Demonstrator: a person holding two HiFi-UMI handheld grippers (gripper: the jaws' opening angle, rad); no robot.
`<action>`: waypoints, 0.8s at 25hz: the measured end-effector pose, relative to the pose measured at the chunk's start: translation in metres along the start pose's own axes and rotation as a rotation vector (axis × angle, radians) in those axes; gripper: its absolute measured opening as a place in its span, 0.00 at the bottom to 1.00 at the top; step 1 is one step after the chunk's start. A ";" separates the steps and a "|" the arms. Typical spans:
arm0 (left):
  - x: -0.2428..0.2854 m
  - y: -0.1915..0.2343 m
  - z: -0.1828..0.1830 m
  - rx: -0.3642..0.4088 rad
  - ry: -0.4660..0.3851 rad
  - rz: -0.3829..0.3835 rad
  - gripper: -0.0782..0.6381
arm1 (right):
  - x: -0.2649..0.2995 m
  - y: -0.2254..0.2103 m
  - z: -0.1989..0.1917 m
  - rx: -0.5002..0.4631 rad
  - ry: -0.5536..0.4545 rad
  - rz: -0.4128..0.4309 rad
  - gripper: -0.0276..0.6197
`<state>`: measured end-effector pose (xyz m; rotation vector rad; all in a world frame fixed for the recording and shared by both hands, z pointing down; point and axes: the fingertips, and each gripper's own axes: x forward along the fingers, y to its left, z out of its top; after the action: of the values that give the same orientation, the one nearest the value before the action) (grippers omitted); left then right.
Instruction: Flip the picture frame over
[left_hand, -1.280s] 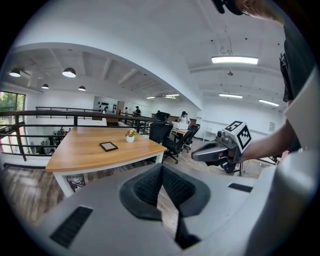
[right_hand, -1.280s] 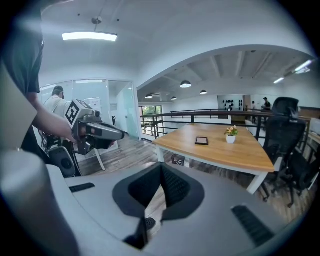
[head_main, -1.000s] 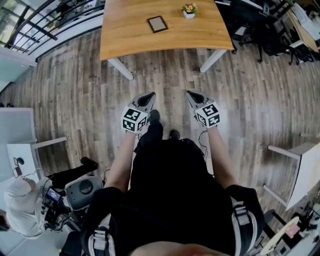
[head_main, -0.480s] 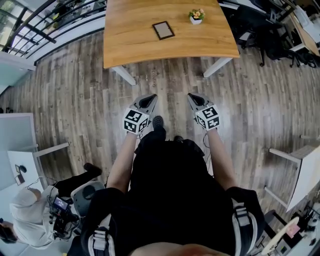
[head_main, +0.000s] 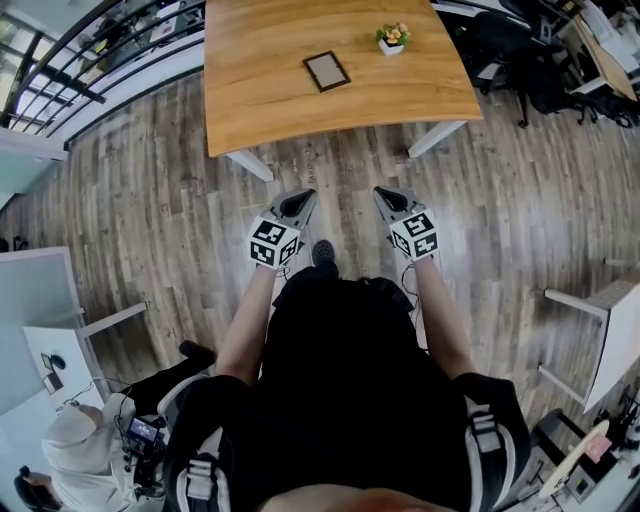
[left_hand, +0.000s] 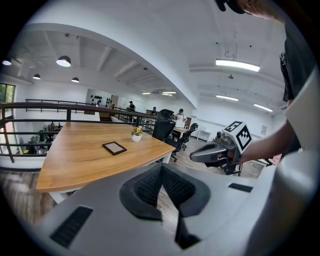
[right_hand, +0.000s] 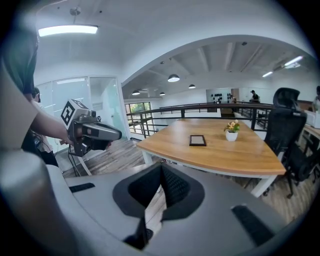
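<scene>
The picture frame (head_main: 326, 71) lies flat mid counter (head_main: 260, 100); the left gripper (head_main: 303, 196) and right gripper (head_main: 383, 193), fingers together, hold nothing.

Standing with the left forearm (head_main: 246, 318) and right forearm (head_main: 441, 312) both bare and stretched forward, dipping a bit downward, elbows tucked near the sides. Holding the left gripper (head_main: 299, 199) and the right gripper (head_main: 386, 196) side by side at roughly the same height, well apart, noses tipped slightly toward each other in the head view. Clamping both sets of jaws fully together, ribbed black pads meeting edge to edge, gripping nothing on either side. Showing the left marker cube (head_main: 272, 243) and the right marker cube (head_main: 415, 232) face up, just ahead of the wrists. Wearing black, with short sleeves ending at the upper arms.
</scene>
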<state>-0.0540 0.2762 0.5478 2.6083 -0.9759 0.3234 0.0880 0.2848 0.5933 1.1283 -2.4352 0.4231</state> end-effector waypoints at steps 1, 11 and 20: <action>0.002 0.003 0.000 0.000 0.003 -0.005 0.14 | 0.003 -0.001 0.000 0.004 0.001 -0.004 0.05; 0.006 0.036 0.002 -0.005 0.021 -0.040 0.14 | 0.032 -0.003 0.007 0.044 0.017 -0.038 0.05; 0.008 0.067 -0.001 -0.003 0.037 -0.064 0.14 | 0.061 0.005 0.017 0.059 0.014 -0.052 0.05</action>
<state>-0.0928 0.2246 0.5661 2.6149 -0.8776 0.3529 0.0444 0.2409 0.6085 1.2069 -2.3897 0.4878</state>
